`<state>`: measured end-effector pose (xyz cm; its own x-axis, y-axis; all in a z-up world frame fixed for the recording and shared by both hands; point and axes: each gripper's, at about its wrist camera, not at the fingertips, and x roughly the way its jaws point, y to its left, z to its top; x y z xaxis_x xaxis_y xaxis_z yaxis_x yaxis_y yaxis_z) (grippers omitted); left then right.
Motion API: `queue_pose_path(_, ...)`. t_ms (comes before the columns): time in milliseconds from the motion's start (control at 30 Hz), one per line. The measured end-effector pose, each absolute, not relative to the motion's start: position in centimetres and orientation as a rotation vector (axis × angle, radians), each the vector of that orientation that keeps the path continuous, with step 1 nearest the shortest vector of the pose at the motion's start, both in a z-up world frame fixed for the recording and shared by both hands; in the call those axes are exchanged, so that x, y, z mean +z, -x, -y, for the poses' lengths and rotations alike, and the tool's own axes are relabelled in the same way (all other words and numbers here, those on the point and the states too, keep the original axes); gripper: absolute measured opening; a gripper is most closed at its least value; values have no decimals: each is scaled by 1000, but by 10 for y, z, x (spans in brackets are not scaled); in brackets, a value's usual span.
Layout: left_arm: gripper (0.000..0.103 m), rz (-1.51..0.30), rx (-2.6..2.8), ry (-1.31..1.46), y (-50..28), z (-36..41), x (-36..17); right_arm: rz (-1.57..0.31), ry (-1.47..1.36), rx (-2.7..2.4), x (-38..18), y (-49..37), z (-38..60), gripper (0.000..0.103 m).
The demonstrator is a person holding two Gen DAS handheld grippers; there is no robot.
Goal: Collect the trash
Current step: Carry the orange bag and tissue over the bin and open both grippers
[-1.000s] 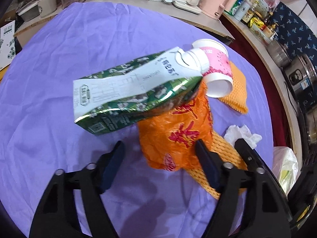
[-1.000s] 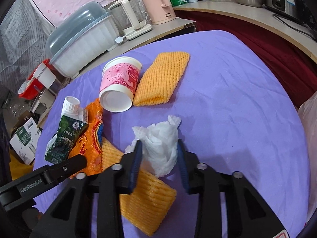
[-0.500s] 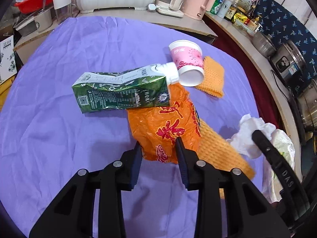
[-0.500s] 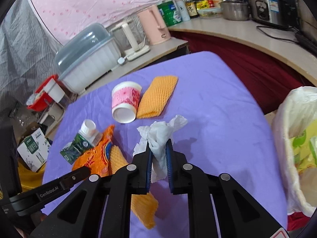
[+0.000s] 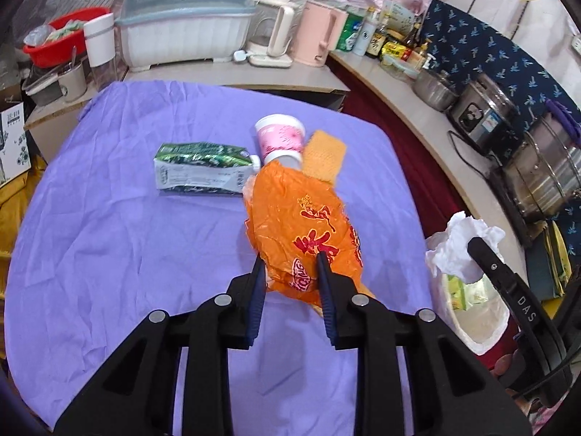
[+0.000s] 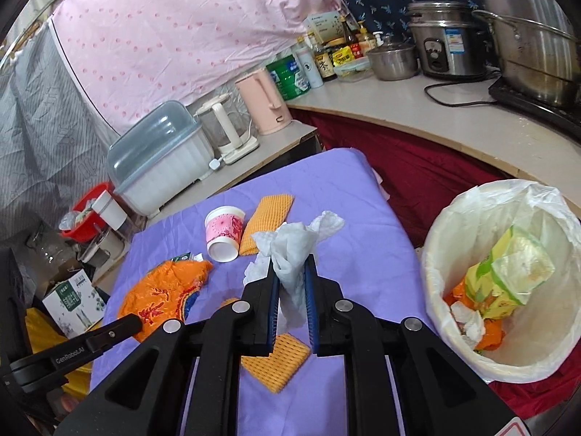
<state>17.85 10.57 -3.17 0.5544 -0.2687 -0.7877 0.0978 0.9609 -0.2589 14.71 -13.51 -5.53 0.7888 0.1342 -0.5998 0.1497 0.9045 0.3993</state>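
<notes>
My left gripper (image 5: 288, 258) holds a crumpled orange plastic bag (image 5: 301, 218) above the purple tablecloth (image 5: 109, 236); its jaws are closing, with the pads pressed on the bag's lower edge. The same bag (image 6: 163, 287) shows at the left of the right wrist view. My right gripper (image 6: 290, 259) is shut on a white tissue (image 6: 290, 243), lifted off the table. To its right stands a bin with a white liner (image 6: 454, 218), holding a yellow-green carton and scraps. A green milk carton (image 5: 199, 172), a pink paper cup (image 5: 279, 138) and an orange foam net (image 5: 323, 154) lie on the cloth.
A second orange foam net (image 6: 276, 359) lies on the cloth below the right gripper. A counter behind carries a dish box (image 5: 185, 18), kettles (image 5: 316, 36), bottles and steel pots (image 6: 446, 43). A dark red drape (image 6: 417, 167) fills the gap between table and counter.
Both grippers closed on their items and rose. The orange bag came out from under the milk carton, which now lies flat. The tissue left the cloth and moved toward the bin.
</notes>
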Motion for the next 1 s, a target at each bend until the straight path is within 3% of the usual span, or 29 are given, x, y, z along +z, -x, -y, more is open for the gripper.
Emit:
queue_pose_path(467,26,-886,-363,100,-136,-22,10,-586,-489,-118,-36,-84,213,13)
queue_pose_path(1000,26,-893,-538,-55,-104,101,5,-561,-556,-269,-51,-25,311,13)
